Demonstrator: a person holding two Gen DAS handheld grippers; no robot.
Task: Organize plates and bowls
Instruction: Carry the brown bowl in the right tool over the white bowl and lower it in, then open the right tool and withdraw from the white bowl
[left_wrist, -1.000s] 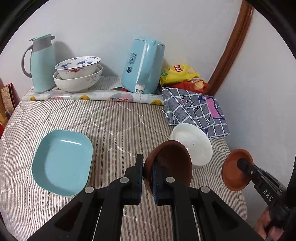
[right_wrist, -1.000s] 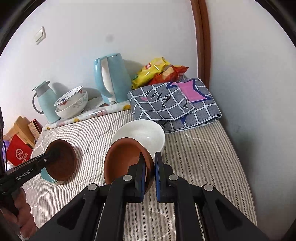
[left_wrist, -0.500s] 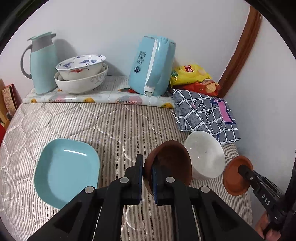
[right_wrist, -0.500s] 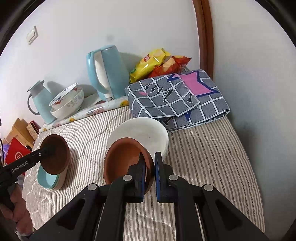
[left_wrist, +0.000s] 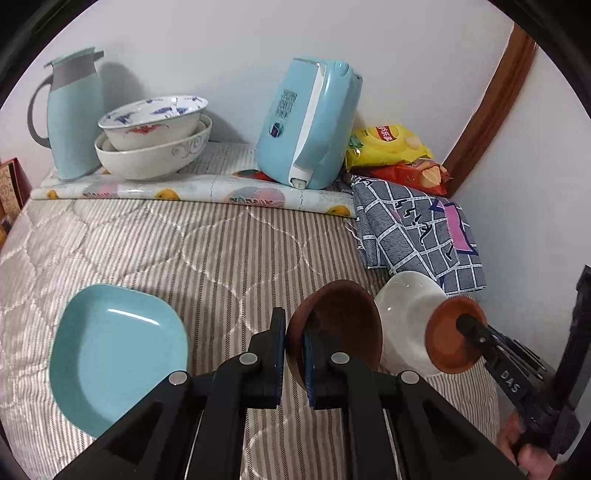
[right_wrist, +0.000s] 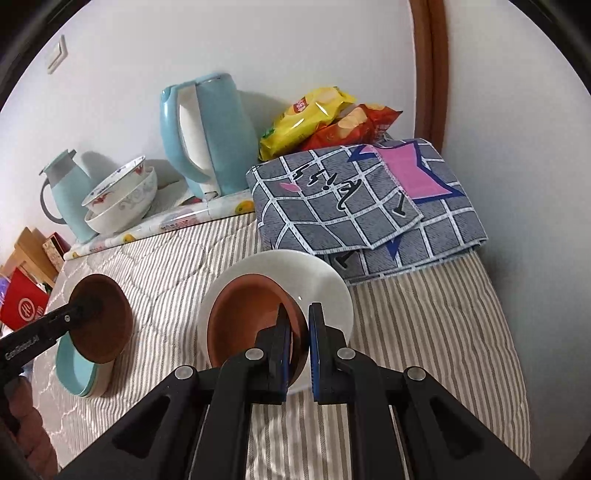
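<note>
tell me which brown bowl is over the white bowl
The brown bowl in the right gripper, above the white bowl; the left gripper's bowl is beside it.

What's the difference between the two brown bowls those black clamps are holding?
The left gripper carries its brown bowl in the air beside the teal plate, tipped on edge. The right gripper holds the other brown bowl at the white bowl, tilted, its base seemingly inside it. In the right wrist view the left bowl looks darker. Both are round, brown, empty and pinched by the rim.
</note>
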